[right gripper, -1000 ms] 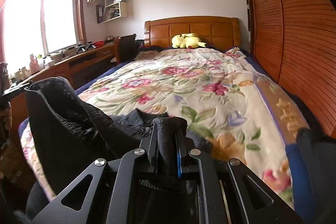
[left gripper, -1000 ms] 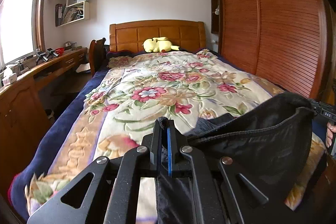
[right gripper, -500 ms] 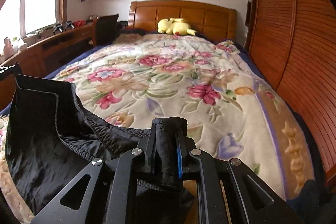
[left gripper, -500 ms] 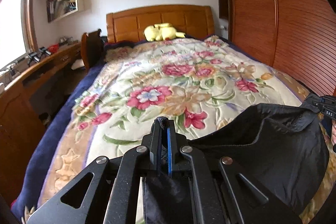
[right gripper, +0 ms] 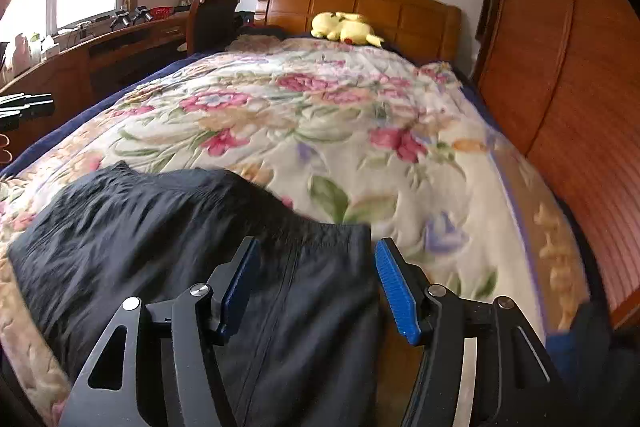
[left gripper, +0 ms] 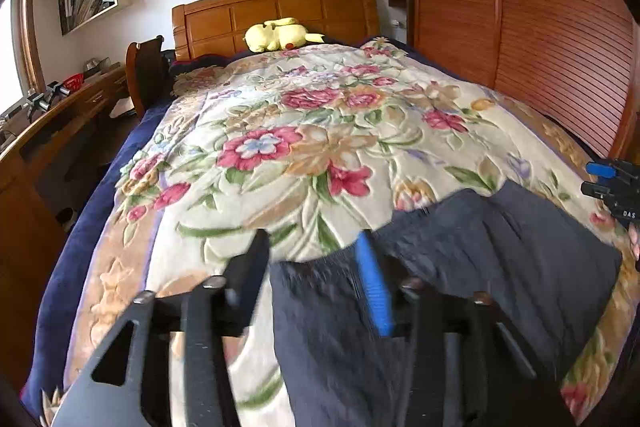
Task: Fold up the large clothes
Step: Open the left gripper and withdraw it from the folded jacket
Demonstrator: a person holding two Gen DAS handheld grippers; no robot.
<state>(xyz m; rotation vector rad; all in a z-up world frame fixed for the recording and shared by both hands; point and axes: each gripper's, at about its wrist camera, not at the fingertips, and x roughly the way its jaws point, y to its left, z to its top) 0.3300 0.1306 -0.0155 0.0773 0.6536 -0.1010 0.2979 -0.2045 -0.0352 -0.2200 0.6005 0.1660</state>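
A large black garment (left gripper: 500,259) (right gripper: 168,227) lies spread on the near end of the floral bedspread (left gripper: 340,131) (right gripper: 340,131). My left gripper (left gripper: 312,247) hovers over the garment's left corner, jaws opening, cloth lying between the fingers but not pinched. Over the garment's right corner my right gripper (right gripper: 316,251) has its jaws opening too, its blue pads (right gripper: 394,287) clear of the fabric beneath. At the right edge of the left wrist view I see the right gripper (left gripper: 608,183). The left gripper's tips (right gripper: 24,109) show at the left edge of the right wrist view.
A yellow plush toy (left gripper: 280,34) (right gripper: 346,29) rests by the wooden headboard (left gripper: 276,15). A wooden slatted wardrobe (left gripper: 540,19) runs along the bed's right side. A desk (left gripper: 52,115) and a chair (left gripper: 146,71) stand on the left.
Both grippers were shut on the black garment's corners and held it up. They moved forward and down, laid it flat on the bedspread, and their jaws have come apart, letting go.
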